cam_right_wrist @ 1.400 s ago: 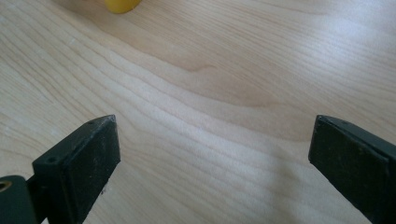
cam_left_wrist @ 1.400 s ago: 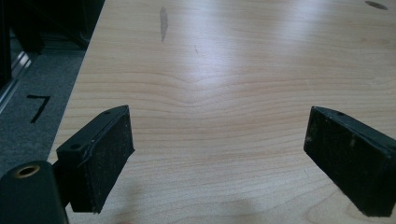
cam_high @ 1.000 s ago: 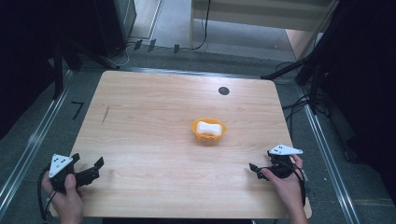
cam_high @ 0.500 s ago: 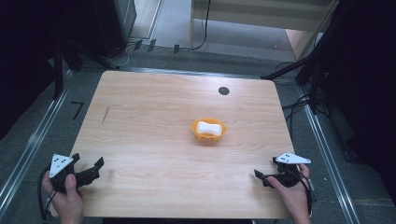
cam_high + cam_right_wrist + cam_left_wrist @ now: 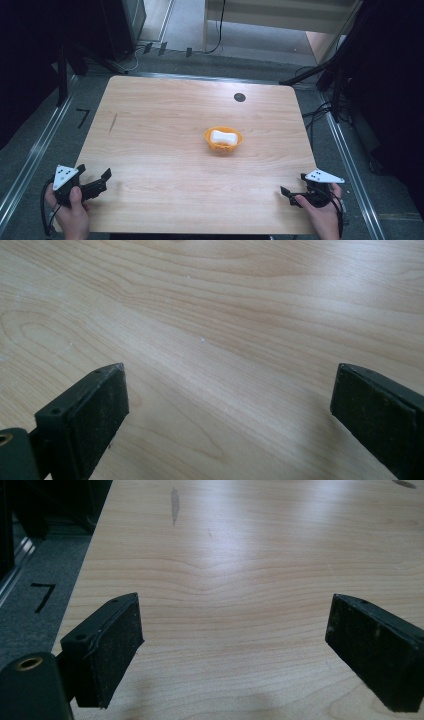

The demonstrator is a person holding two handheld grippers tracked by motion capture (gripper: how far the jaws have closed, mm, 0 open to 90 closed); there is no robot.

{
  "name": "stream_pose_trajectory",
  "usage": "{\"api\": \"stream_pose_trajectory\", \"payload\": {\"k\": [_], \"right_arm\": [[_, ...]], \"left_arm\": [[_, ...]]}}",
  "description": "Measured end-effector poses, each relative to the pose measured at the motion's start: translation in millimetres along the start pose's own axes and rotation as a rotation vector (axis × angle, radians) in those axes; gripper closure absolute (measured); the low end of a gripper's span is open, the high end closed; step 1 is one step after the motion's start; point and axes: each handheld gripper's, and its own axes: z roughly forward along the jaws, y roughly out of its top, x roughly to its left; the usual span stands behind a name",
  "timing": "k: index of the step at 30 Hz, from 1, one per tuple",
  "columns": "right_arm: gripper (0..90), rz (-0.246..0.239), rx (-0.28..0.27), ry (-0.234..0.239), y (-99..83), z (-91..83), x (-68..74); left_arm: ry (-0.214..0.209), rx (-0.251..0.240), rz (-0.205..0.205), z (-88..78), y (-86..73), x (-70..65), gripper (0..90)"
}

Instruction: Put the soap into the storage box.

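You are working with two tools: the left tool and the right tool, each showing two black jaws standing apart. One bench is lying before you, carrying one orange bowl. Inside it one white piece is sitting. One dark round spot is marking the bench's far side.

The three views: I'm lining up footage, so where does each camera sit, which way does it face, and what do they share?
High view: above the person's side, looking forward and down on the table with the orange bowl; both hands, left gripper and right gripper show.
Left gripper view: rides the left gripper, looking along its open jaws over the wood near the table's left edge.
Right gripper view: rides the right gripper, open jaws over bare wood.
Shared: the tabletop.
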Motion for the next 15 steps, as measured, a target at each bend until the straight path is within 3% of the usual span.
{"api": "stream_pose_trajectory", "payload": {"k": [15], "right_arm": [[2.8,0.036,-0.017,-0.033,-17.1,-18.4,-13.9]], "left_arm": [[-0.001,0.005,0.003,-0.2,0.0,-0.3,8.6]]}}
